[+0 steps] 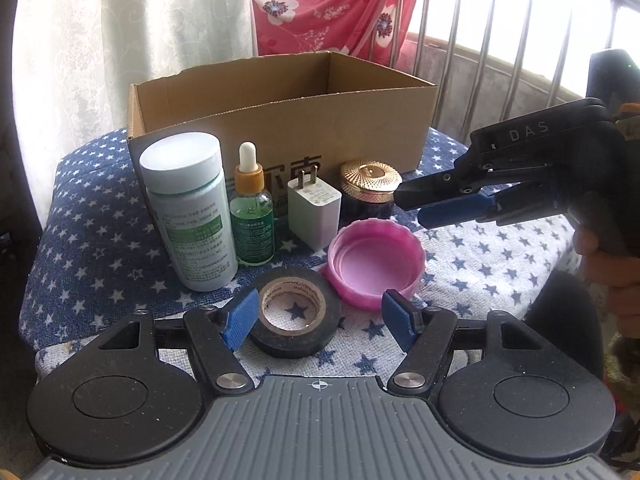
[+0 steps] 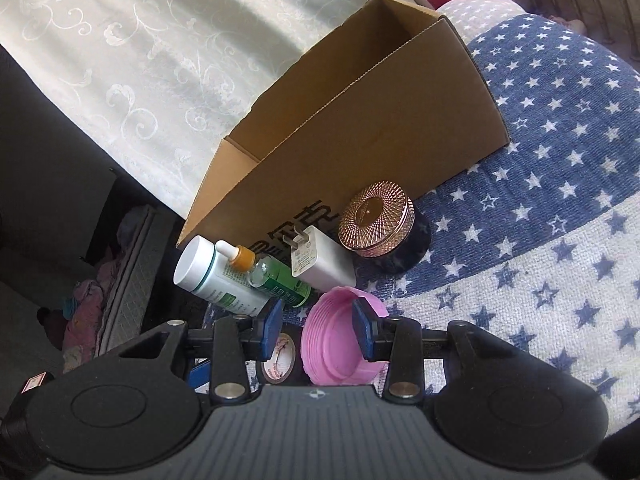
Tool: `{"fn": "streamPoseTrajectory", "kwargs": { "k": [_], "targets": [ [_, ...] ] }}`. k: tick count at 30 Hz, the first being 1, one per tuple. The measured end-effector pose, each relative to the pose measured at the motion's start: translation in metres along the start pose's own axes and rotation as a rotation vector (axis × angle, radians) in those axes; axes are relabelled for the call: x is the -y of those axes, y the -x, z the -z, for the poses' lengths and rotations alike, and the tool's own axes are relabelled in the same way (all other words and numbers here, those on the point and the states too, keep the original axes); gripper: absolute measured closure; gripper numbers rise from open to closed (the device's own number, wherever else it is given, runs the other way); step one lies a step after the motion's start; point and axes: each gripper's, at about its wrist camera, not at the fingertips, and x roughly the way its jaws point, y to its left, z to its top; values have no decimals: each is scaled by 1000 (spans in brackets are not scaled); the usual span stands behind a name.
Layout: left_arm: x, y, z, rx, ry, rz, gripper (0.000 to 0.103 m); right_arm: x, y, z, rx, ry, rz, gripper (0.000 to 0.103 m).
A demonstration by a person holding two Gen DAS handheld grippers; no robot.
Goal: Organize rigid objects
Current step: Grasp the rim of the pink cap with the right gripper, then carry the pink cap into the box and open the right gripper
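Observation:
An open cardboard box (image 1: 336, 128) stands at the back of a star-patterned cloth. In front of it stand a white pill bottle (image 1: 188, 212), a green dropper bottle (image 1: 252, 216), a white charger plug (image 1: 314, 212) and a dark jar with a gold lid (image 1: 370, 188). A black tape roll (image 1: 294, 312) and an upturned pink lid (image 1: 376, 262) lie nearest. My left gripper (image 1: 320, 320) is open, its fingers either side of the tape roll. My right gripper (image 2: 318, 330) is open above the pink lid (image 2: 340, 344); it also shows in the left wrist view (image 1: 416, 204).
The star cloth (image 2: 540, 208) covers a small raised surface with drop-offs at its edges. A white curtain (image 1: 120, 40) hangs behind the box, a pink floral cloth (image 1: 320, 4) and metal railings (image 1: 500, 40) at the back right.

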Motion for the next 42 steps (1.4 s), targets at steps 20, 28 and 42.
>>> {"fn": "streamPoseTrajectory", "kwargs": {
  "k": [20, 28, 42],
  "targets": [
    [29, -42, -10, -32, -161, 32, 30, -3, -26, 18, -35, 167, 124, 73],
    [37, -37, -8, 0, -179, 14, 34, 0, -21, 18, -10, 160, 134, 85],
    [52, 30, -30, 231, -218, -45, 34, -61, 42, 6, 147, 311, 115, 85]
  ]
}}
